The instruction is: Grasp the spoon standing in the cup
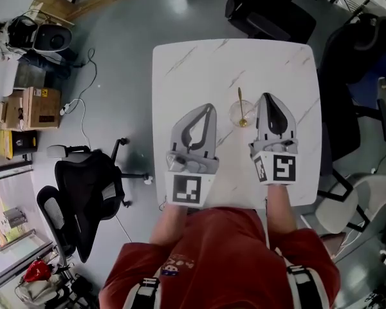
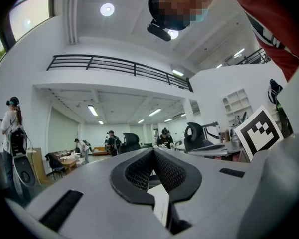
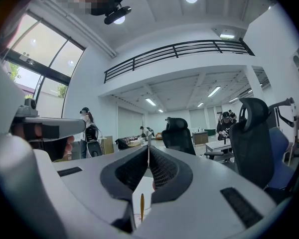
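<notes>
Right tool jaws together, empty, just right of spoon in clear cup, mid-frame on tabletop. Left tool likewise closed. Spoon likely light, stiff, slick; cup tippy, fragile. Pinch upper handle.

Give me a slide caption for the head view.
Left tool and right tool, both shut, above a white table; gold spoon stands ungrasped in the clear cup beside the right tool.

Bright ceiling lights, soft shadows, fisheye-warped edges in gripper views.
</notes>
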A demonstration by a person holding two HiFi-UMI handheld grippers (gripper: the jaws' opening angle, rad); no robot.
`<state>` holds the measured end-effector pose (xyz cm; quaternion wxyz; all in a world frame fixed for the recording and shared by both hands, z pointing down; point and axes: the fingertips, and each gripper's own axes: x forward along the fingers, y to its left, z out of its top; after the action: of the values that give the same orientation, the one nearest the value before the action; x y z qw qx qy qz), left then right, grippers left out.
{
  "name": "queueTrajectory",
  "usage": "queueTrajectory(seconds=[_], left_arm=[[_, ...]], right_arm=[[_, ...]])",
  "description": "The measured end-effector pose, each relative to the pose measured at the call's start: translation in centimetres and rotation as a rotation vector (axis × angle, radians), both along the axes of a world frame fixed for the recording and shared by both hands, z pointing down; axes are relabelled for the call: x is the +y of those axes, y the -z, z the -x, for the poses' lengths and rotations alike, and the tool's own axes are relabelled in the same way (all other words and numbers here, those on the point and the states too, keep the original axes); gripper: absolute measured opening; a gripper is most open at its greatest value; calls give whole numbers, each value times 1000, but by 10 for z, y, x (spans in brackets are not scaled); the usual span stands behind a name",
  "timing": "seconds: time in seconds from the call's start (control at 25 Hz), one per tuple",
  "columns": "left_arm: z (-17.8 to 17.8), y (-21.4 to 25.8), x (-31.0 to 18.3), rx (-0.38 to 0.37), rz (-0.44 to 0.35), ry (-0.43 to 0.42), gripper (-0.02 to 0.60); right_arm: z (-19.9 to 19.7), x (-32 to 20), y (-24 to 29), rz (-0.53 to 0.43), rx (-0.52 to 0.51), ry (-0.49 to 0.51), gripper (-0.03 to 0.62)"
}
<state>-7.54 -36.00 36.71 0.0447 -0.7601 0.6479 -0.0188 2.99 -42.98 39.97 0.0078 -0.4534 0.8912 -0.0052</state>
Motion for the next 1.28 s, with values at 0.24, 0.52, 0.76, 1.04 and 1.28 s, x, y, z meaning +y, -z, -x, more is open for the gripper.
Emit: queueTrajectory(seconds=[0.24, 0.52, 0.76, 1.04, 1.28], left_arm=[[13, -25, -3, 6, 51, -3, 9], [27, -45, -8, 64, 87, 25, 9], [33, -56, -11, 84, 104, 33, 9], [39, -65, -13, 91, 120, 42, 9], [46, -68, -14, 103, 129, 49, 9]], right_arm=[[13, -9, -27, 52, 39, 2, 15], [31, -17, -61, 133, 110, 24, 15], [42, -23, -88, 203, 173, 32, 17], [49, -27, -114, 296, 201, 56, 72], [55, -30, -135, 352, 282, 42, 103]])
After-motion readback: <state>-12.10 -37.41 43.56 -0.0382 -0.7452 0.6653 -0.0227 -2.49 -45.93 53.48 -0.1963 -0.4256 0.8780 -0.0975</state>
